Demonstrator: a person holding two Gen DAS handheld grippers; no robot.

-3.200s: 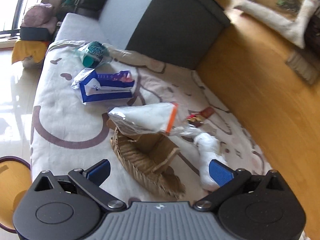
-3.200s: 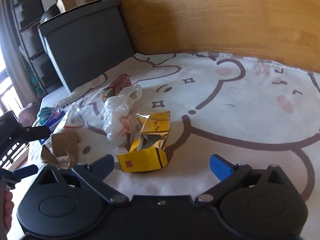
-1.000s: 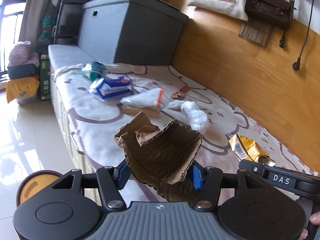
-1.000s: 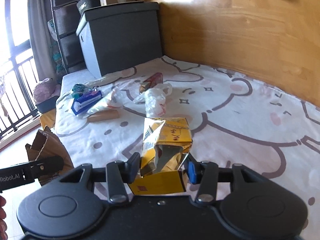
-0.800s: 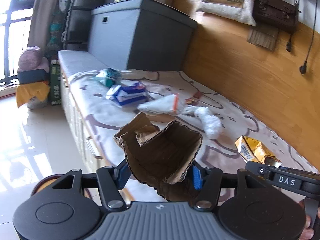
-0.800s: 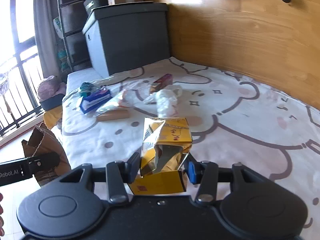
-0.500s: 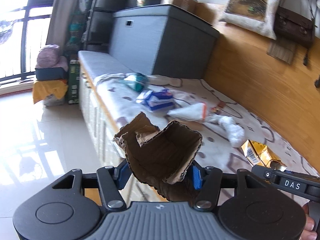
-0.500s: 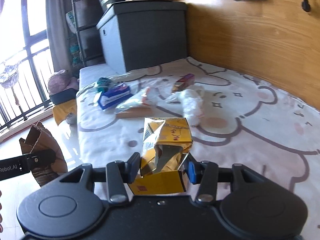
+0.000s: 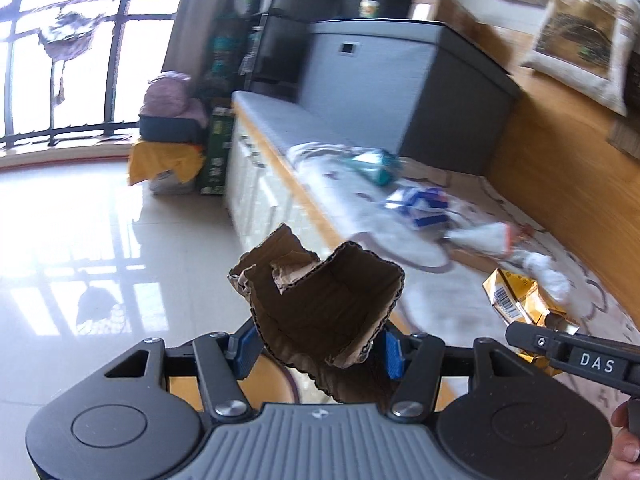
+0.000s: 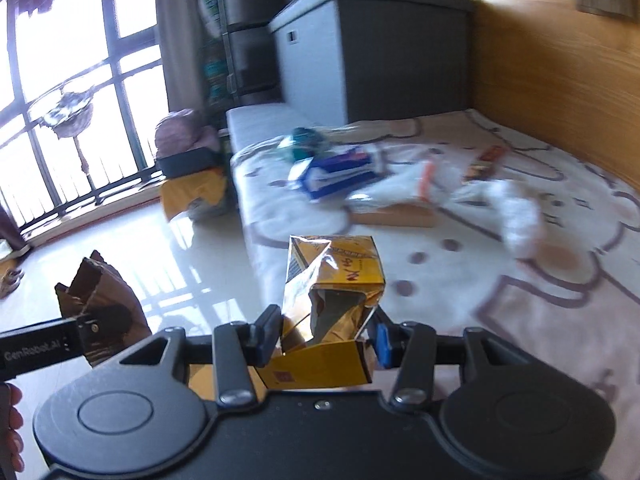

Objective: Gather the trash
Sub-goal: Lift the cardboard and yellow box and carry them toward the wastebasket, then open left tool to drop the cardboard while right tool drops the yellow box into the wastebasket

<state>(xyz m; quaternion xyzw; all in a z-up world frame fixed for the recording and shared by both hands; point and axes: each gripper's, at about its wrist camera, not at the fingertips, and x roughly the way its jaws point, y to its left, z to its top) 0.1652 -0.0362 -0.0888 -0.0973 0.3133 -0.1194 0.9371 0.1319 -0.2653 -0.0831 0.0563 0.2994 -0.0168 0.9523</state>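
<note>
Left tool (image 9: 318, 350) clenched on torn cardboard (image 9: 320, 300), right tool (image 10: 320, 338) on yellow carton (image 10: 328, 308), both angled downward.

Home: window bench (image 9: 280, 120), cushion (image 9: 580, 36), tiled floor (image 9: 100, 240).

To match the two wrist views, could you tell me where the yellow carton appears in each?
Left wrist: yellow carton at lower right, just beyond the right gripper's arm.
Right wrist: yellow carton at lower centre, clamped in the right gripper.
Shared landmark: the blue pack on the bed.
</note>
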